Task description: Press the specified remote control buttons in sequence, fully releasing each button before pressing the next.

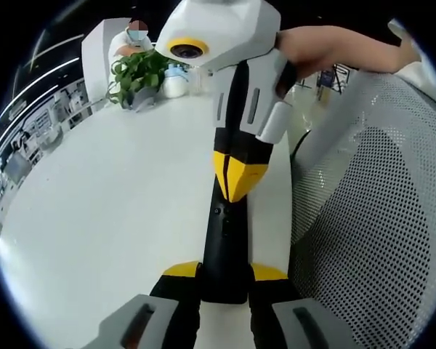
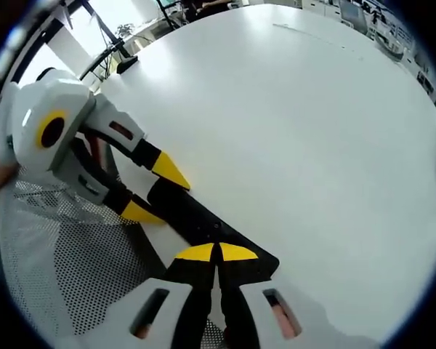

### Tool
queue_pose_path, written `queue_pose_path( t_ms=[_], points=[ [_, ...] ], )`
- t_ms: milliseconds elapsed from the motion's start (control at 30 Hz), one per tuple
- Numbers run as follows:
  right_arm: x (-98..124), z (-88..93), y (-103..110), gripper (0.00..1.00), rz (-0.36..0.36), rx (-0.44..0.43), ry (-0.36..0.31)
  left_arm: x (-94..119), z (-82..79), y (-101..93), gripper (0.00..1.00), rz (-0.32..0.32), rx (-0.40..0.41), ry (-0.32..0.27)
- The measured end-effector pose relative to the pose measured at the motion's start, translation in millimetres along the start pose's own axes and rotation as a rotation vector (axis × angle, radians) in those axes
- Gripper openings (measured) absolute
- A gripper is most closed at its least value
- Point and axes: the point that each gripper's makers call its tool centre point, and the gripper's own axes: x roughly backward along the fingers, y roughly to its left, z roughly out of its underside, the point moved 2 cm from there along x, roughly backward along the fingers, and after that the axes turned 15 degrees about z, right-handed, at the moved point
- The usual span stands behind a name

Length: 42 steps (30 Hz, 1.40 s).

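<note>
Black remote [image 1: 223,247] lies at the white table's [image 1: 109,218] right edge, near end pinched in the left gripper [image 1: 225,275]. Right gripper [image 2: 216,252], tips pressed together, sits on its top face. Press w/ tips straight down, then lift fully clear before the next btn. Btns & labels too small to read; contact pt hidden under tips. Mesh chair [image 1: 378,218] alongside.

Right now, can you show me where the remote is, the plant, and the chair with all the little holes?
remote control [image 1: 221,251], left gripper view, middle of its black body.
potted plant [image 1: 136,73], left gripper view, its green leaves.
mesh chair [image 1: 370,218], left gripper view, the perforated backrest.
</note>
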Motion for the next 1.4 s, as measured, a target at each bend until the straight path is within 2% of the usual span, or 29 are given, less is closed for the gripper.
queue_pose_path(
  t_ms=[200,433,567,867,1400],
  points=[
    [0.0,0.5,-0.2,0.00,0.008,0.009,0.006,0.2,-0.5,-0.2,0.24,0.000,0.005,-0.003],
    [-1.4,0.7,0.2,0.00,0.033,0.084,-0.019,-0.1,-0.6,0.1,0.24,0.001,0.006,-0.005],
    [-2.4,0.4,-2.8,0.00,0.009,0.050,-0.022,-0.3,-0.6,0.2,0.25,-0.001,0.008,-0.009],
    [-3.2,0.8,-2.6,0.00,0.000,0.043,-0.037,-0.7,0.0,0.9,0.24,0.001,0.002,-0.016],
    [0.8,7.2,-3.7,0.00,0.019,0.044,0.009,0.0,-0.3,-0.4,0.24,0.002,-0.005,-0.016]
  ],
)
